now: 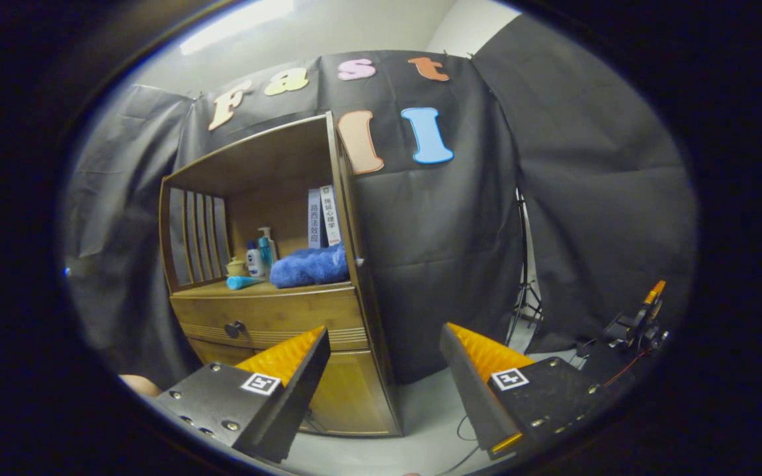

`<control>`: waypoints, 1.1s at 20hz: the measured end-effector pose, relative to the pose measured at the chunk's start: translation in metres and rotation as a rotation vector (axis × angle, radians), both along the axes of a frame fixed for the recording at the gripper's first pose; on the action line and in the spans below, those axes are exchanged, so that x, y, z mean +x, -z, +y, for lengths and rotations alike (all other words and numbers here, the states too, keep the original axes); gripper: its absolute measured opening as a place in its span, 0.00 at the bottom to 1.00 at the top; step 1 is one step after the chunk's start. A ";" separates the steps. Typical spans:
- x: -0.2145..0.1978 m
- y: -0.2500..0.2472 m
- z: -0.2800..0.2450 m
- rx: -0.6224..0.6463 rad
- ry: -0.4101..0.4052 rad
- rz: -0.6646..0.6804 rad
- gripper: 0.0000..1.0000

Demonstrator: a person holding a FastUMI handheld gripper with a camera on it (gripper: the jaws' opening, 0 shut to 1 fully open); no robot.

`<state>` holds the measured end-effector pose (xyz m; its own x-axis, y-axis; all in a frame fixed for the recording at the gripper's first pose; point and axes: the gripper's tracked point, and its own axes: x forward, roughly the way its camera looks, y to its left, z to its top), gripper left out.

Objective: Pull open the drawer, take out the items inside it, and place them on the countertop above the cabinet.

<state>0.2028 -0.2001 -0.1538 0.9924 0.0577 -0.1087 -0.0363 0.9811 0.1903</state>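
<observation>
Gripper (384,370) spread wide, holding nothing, well back from the wooden cabinet's closed drawer (275,317) with small dark round knob (234,328). Risk: knob is small, fingers offset right, could slip off or miss it.

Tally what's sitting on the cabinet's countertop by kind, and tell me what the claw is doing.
Bottles: 2
Books: 2
Blue towel: 1
Blue tube: 1
Small jar: 1
Total: 7
Claw: open, holding nothing, short of the shut drawer.
</observation>
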 end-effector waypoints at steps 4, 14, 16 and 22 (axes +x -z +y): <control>0.000 -0.004 0.004 -0.038 -0.008 -0.009 1.00; -0.004 -0.010 0.001 -0.022 -0.001 -0.042 1.00; -0.004 -0.010 0.000 -0.017 0.002 -0.043 1.00; -0.008 -0.012 0.003 -0.028 -0.007 -0.059 1.00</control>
